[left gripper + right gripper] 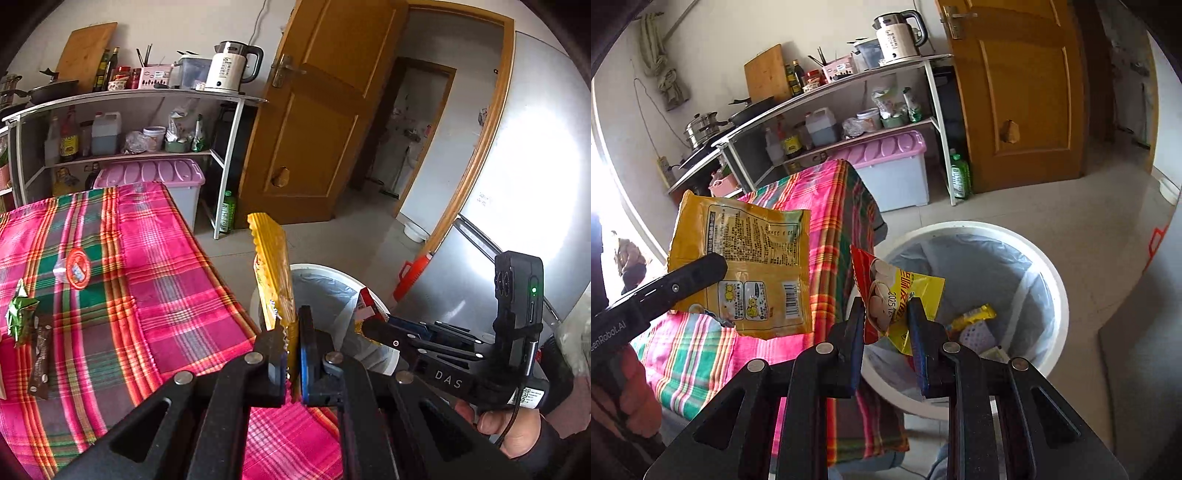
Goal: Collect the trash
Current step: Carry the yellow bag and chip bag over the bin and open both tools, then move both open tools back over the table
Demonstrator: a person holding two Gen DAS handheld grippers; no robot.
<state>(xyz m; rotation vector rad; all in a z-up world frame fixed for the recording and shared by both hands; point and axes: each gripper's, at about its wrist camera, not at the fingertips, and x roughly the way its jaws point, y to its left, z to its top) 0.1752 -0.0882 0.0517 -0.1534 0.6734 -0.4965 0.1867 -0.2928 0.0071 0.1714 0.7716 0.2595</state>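
My left gripper (pixel 291 332) is shut on a yellow snack bag (pixel 273 269), held edge-on at the table's corner; the bag's printed back shows in the right wrist view (pixel 753 266). My right gripper (pixel 886 314) is shut on a red and yellow wrapper (pixel 894 295), held over the near rim of the white trash bin (pixel 1049 266). The bin has a grey liner and holds some wrappers (pixel 975 321). The bin (pixel 332 271) and right gripper (pixel 373 325) also show in the left wrist view. A red-lidded cup (pixel 75 271), a green wrapper (pixel 18 314) and a brown wrapper (pixel 40 365) lie on the table.
The table has a pink plaid cloth (pixel 166 295). A shelf rack (pixel 147 122) with bottles, a kettle (pixel 231 66) and a pink-lidded box (pixel 159 177) stands behind. A wooden door (pixel 314 110) and a fridge (pixel 524 177) stand beside the bin.
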